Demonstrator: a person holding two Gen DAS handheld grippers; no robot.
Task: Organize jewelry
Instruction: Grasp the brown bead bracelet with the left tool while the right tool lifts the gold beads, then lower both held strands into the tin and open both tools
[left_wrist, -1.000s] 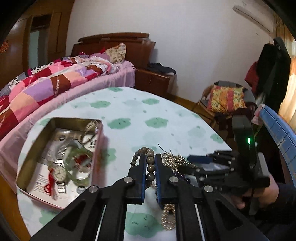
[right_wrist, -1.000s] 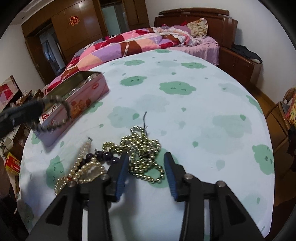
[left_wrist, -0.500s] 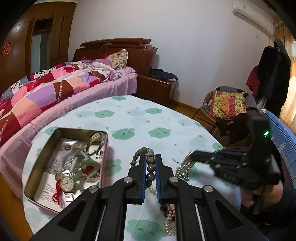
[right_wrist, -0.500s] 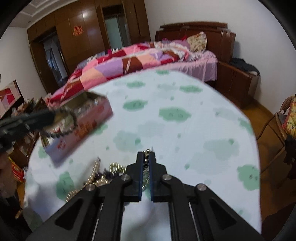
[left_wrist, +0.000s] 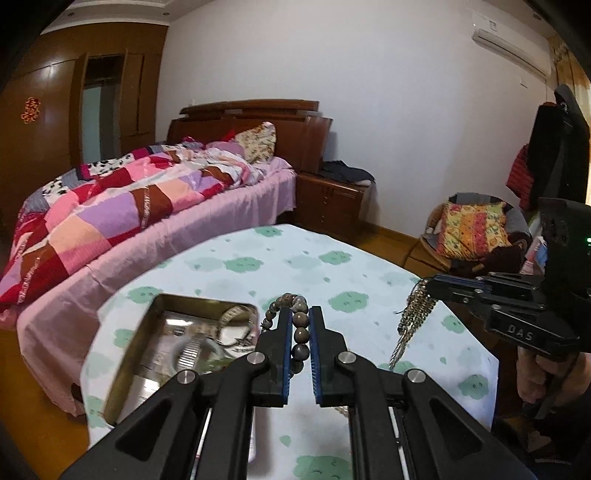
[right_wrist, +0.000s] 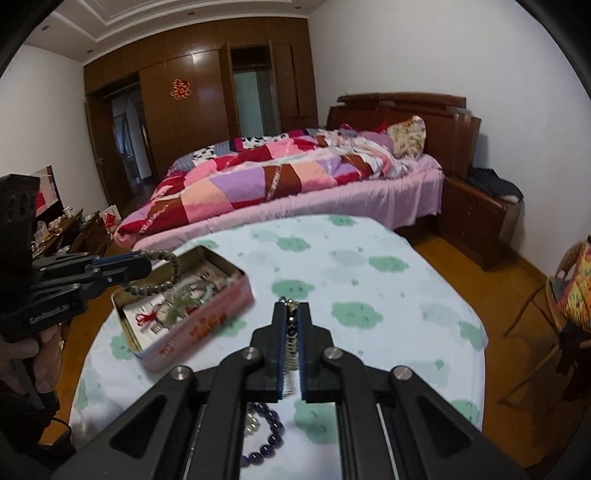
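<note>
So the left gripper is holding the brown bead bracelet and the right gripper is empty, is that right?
Not quite. The right gripper is not empty: it is shut on a gold bead chain, as both wrist views show. The left gripper does hold the brown bead bracelet.

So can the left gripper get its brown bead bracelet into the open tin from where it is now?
Probably yes. The left gripper is shut on the brown bead bracelet, which hangs at the open tin's near corner. The tin has no lid on, and nothing stands between them.
</note>
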